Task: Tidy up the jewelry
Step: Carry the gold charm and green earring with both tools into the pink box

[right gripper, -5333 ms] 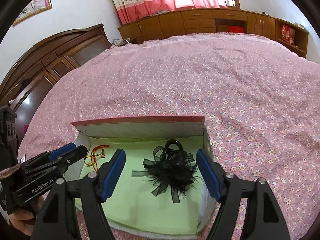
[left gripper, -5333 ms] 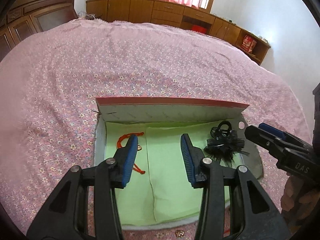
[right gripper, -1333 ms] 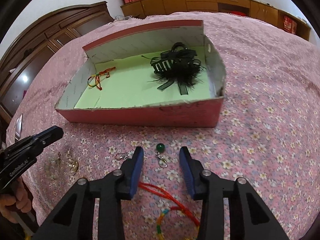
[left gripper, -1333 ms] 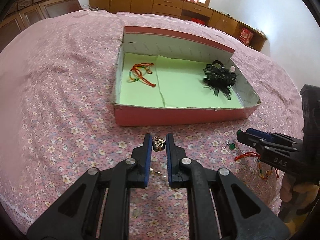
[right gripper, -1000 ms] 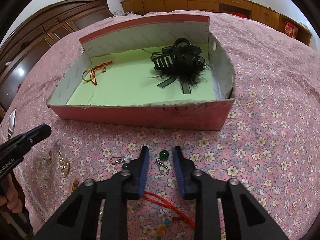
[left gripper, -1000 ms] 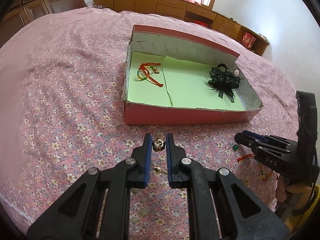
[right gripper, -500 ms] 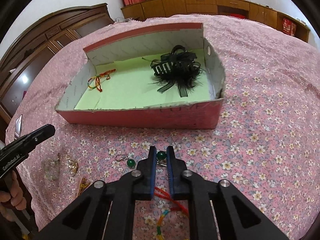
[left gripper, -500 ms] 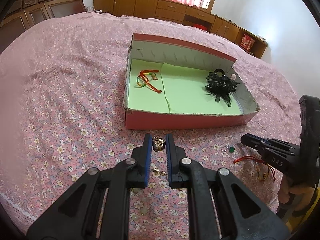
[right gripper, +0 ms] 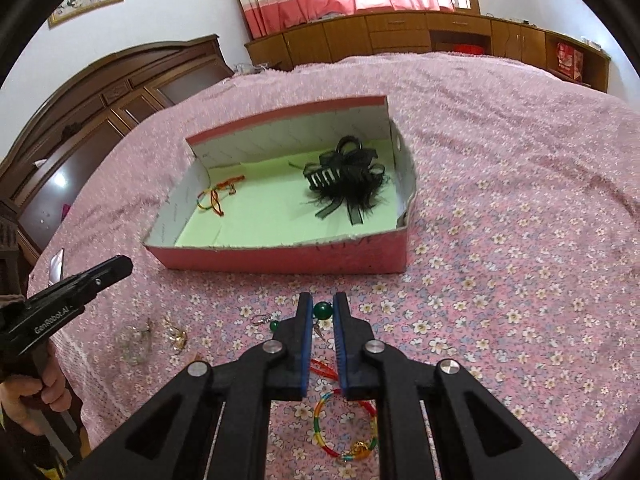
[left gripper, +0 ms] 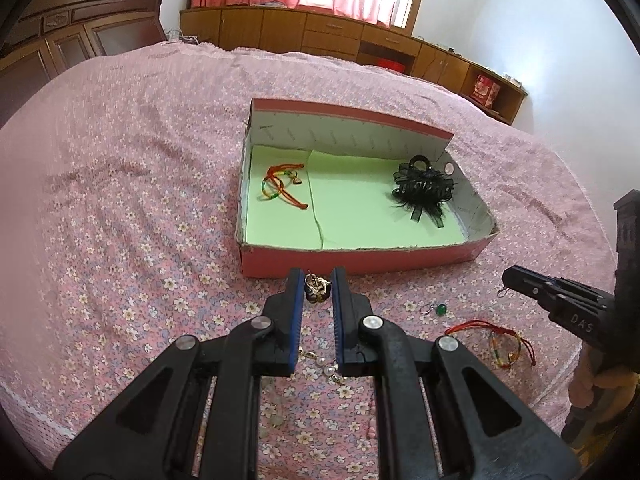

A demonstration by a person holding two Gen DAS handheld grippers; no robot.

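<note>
A: What stays hard to read?

B: The small gold-and-dark trinket (left gripper: 317, 289) clamped in the left claw (left gripper: 316, 286) is too tangled to tell whether it is an earring or a charm. Below the blue pads, a gold chain with white pearls (left gripper: 326, 367) is partly hidden under the black arms, and some pale glassy beads (left gripper: 275, 420) at six o'clock are hardly legible. In the right wrist view the clear and gold pieces (right gripper: 138, 340) at nine o'clock blur into the flowered pink bedspread (right gripper: 520, 240).

A: And the right claw?

B: The right claw (right gripper: 322, 310) is pinched on a round green bead earring (right gripper: 322, 310), its metal hook hanging between the pads. A second green bead earring (right gripper: 274, 325) lies on the bedspread just beside the left finger, half covered by it. The red cord of a rainbow-beaded bracelet (right gripper: 344, 432) runs under the arms.

A: Where is the box?

B: The open red cardboard box lined with green paper (right gripper: 288, 258) sits at twelve o'clock in both views, apart from both claws. Inside, a red-and-green cord bracelet (left gripper: 280, 186) lies at its ten o'clock end and a black feathered hair claw clip (left gripper: 422, 190) at two o'clock; the green middle is bare. The near wall is low, the far wall taller. The bedspread is open at three o'clock in the right view. Only part of the person's hand (right gripper: 36, 392) shows at the frame edge.
</note>
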